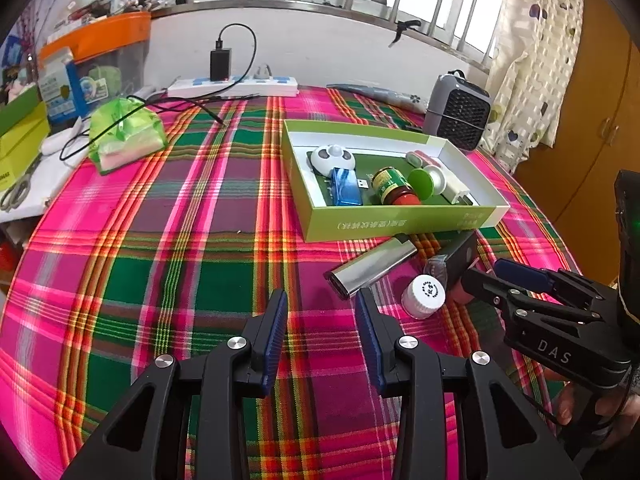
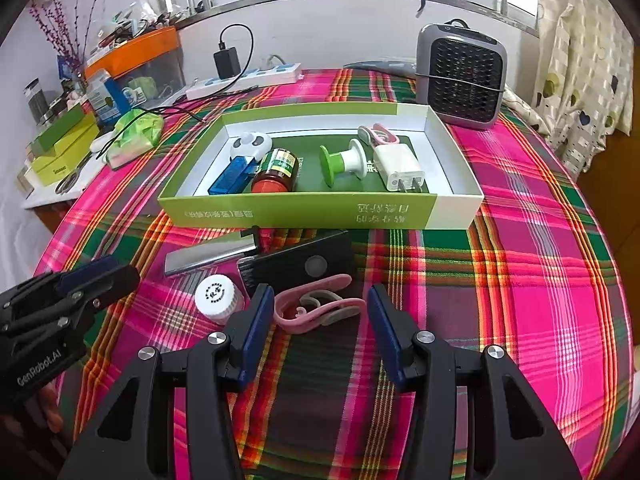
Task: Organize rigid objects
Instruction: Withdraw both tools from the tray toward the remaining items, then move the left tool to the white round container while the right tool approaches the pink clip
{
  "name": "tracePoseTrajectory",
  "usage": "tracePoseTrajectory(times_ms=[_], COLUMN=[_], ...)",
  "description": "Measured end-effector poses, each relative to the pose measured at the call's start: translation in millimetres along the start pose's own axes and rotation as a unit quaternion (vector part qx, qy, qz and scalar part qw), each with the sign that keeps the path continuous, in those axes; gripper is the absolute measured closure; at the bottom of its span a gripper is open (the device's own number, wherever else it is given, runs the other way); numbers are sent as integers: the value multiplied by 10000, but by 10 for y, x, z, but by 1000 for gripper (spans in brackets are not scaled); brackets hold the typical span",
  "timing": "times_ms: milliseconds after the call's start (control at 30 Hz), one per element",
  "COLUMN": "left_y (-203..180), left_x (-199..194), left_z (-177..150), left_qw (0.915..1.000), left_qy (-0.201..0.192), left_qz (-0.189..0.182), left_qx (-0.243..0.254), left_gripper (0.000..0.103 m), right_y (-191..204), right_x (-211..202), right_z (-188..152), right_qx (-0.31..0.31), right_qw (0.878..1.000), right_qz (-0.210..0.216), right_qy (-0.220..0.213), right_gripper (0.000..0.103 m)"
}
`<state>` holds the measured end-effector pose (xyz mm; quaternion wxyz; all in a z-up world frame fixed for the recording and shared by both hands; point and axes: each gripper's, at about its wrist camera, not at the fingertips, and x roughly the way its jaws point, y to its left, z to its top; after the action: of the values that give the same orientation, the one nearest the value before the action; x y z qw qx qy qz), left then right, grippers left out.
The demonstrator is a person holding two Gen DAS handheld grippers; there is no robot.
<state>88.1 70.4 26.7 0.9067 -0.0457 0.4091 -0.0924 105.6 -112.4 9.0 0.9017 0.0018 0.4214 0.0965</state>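
Here, a plaid tablecloth [image 2: 520,264] covers the table, with the green box [image 2: 304,212] at its far side holding a jar [image 2: 276,172] and a plug [image 2: 400,168]. Near it lie a lighter [image 2: 208,258] and a pink clip [image 2: 316,308]. The right gripper [image 2: 316,324] stands open astride the clip, not pressing it; the left gripper [image 1: 320,336] stands open and empty.

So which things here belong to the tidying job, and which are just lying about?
Job:
box
lighter
black case
white bottle
pink clip
left gripper
right gripper

Lying about:
heater
power strip
green bag
orange bin
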Motion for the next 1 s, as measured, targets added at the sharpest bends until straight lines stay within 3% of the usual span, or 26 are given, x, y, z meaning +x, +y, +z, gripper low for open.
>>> tracePoseTrajectory(times_ms=[133,333,467,767,1000], left_y=[-17,-45,-59,-70,-144], left_x=[-9,-2,3,17,39], left_z=[-1,-9,-11,-20,-15], left_qw=[10000,9999,9999,9999,9996], left_qy=[-1,24,39,73,103], left_qz=[-37,-84,-87,-66,-119], left_qx=[39,94,111,118,226], left_gripper=[69,69,69,69,69], right_y=[19,-44,-36,74,-141], right_x=[-17,-84,-208,26,-17], right_z=[-25,-107,-68,-53,-100], right_qx=[-74,-84,73,-2,246], right_qw=[9998,9992,9993,9994,9982], right_qz=[-193,-392,-288,-323,-537], right_qy=[15,86,-221,82,90], right_gripper=[45,44,44,44,44])
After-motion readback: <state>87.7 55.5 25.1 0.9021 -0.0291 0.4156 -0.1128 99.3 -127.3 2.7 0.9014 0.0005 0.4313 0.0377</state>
